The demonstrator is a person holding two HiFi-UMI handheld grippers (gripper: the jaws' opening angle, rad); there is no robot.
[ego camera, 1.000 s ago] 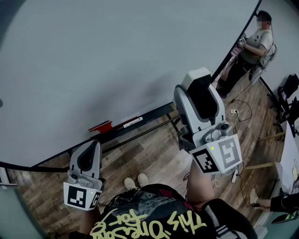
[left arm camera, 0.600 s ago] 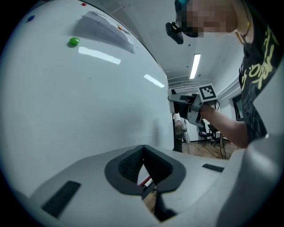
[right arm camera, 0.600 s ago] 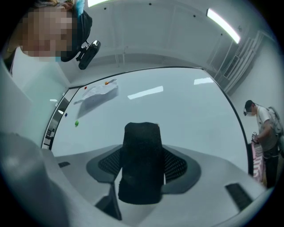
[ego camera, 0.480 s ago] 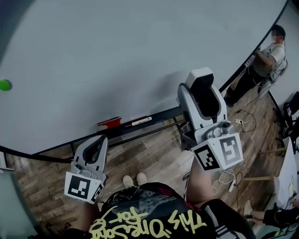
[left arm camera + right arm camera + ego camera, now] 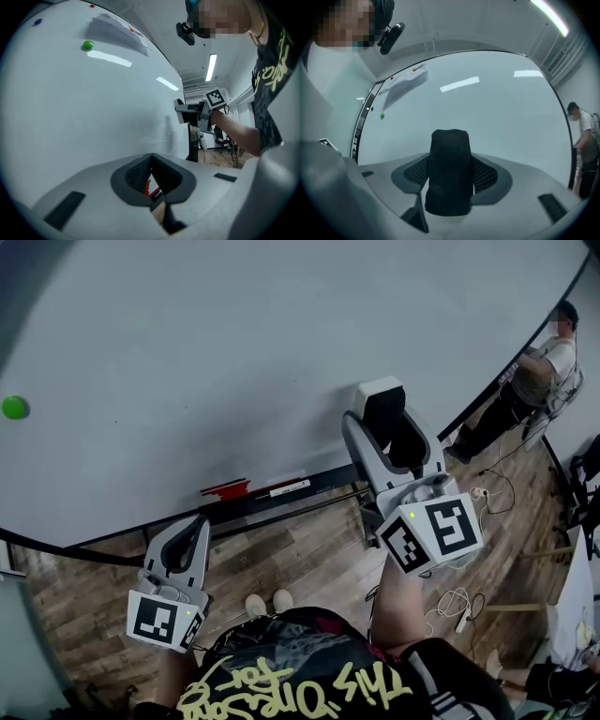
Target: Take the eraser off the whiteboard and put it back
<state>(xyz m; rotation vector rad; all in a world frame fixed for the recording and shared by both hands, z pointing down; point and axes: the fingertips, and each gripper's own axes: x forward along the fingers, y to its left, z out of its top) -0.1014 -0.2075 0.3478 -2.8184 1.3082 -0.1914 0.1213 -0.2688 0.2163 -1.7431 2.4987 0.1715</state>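
The eraser (image 5: 449,171) is clamped in the right gripper's (image 5: 386,418) jaws before the whiteboard (image 5: 234,343); the left gripper's (image 5: 190,532) jaws are held together.

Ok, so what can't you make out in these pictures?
- Whether the eraser in the right tool touches the whiteboard: the head view looks from behind it, and the right gripper view shows only its felt.
- Red item and white pen on the tray: head view, too small to identify or read.
- The same tray in the left gripper view: the shut left tool leaves only a slit.
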